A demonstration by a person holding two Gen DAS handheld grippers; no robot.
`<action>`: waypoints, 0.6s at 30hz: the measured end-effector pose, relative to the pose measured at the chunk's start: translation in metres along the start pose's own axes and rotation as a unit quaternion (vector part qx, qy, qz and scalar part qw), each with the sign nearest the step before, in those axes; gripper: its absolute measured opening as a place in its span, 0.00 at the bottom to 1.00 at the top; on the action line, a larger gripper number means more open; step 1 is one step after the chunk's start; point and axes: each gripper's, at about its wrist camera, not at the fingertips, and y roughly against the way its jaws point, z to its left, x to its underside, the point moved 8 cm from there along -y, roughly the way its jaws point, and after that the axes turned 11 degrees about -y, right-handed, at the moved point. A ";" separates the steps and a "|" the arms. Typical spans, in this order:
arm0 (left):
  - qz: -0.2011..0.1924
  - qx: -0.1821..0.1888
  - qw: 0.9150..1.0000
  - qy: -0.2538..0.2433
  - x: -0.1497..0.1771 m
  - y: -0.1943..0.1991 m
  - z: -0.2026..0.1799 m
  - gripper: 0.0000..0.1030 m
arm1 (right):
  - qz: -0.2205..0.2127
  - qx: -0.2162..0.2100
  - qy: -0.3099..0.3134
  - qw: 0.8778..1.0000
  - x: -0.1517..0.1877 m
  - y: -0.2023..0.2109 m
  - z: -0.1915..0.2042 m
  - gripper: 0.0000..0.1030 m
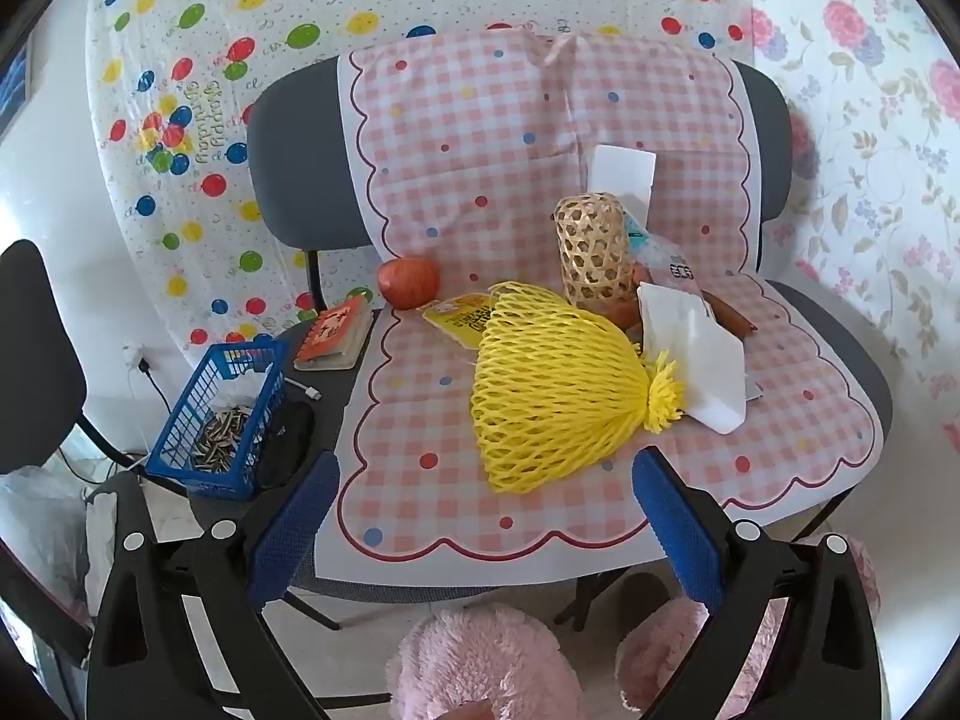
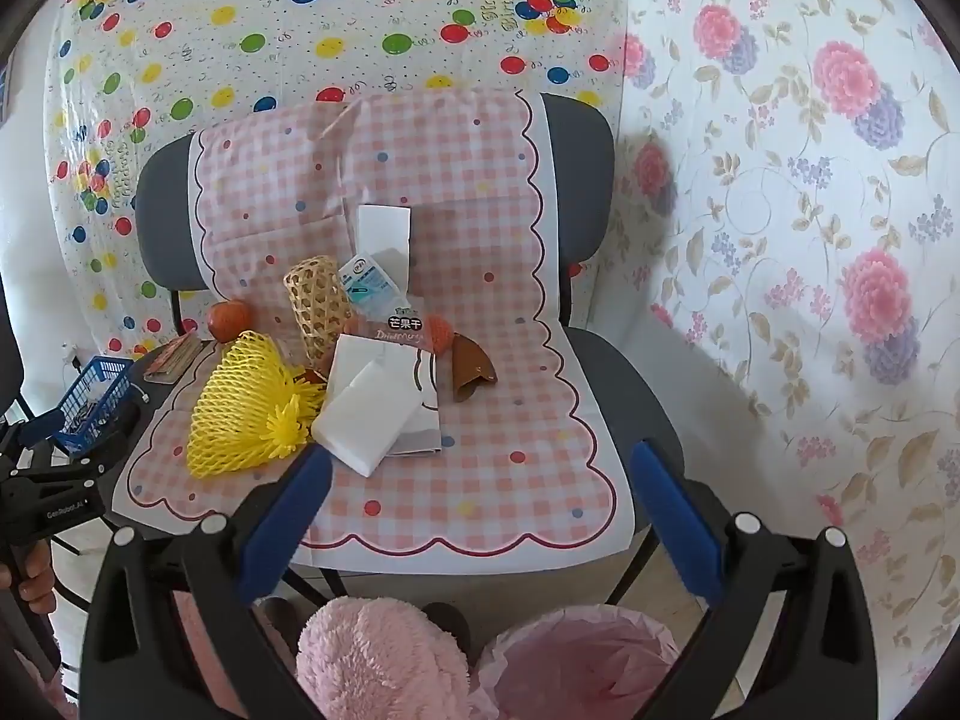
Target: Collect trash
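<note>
Claws: left claw (image 1: 480, 540) and right claw (image 2: 480, 531) both hang released, blue pads spread wide, nothing between them, short of the seat's front edge.
Slippers: pink fluffy slippers (image 1: 480, 660) show on the floor below the claws.
Bag: pink bag (image 2: 576, 660) sits low beside the slippers in the right wrist view.
Chair: grey chair (image 1: 840, 348) carries everything; pink checked cloth (image 1: 540, 516) runs down the backrest and over the seat, its scalloped hem at the front edge.
Open room: front strip of the cloth lies bare; so does its right side in the right wrist view.
Trash: yellow foam net (image 1: 552, 390) lies nearest, mid-seat, touching white foam block (image 1: 702, 360) on its right; dried mango packet (image 2: 408, 336) lies under that block; brown peel (image 2: 471, 369) is just beyond.
Further back: woven bamboo tube (image 1: 594, 246) stands upright, red apple (image 1: 408, 282) to its left near the cloth's edge.
Left side: blue basket (image 1: 222, 414) and small book (image 1: 336, 330) sit off the cloth.
</note>
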 end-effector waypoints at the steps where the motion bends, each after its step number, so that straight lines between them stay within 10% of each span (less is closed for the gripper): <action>1: 0.000 0.000 1.000 0.000 0.000 0.000 0.000 0.94 | 0.000 0.000 0.000 1.000 0.001 0.001 0.000 0.94; 18: -0.001 -0.001 1.000 0.002 0.000 -0.001 0.005 0.94 | 0.000 -0.001 0.001 1.000 0.003 0.001 0.001 0.94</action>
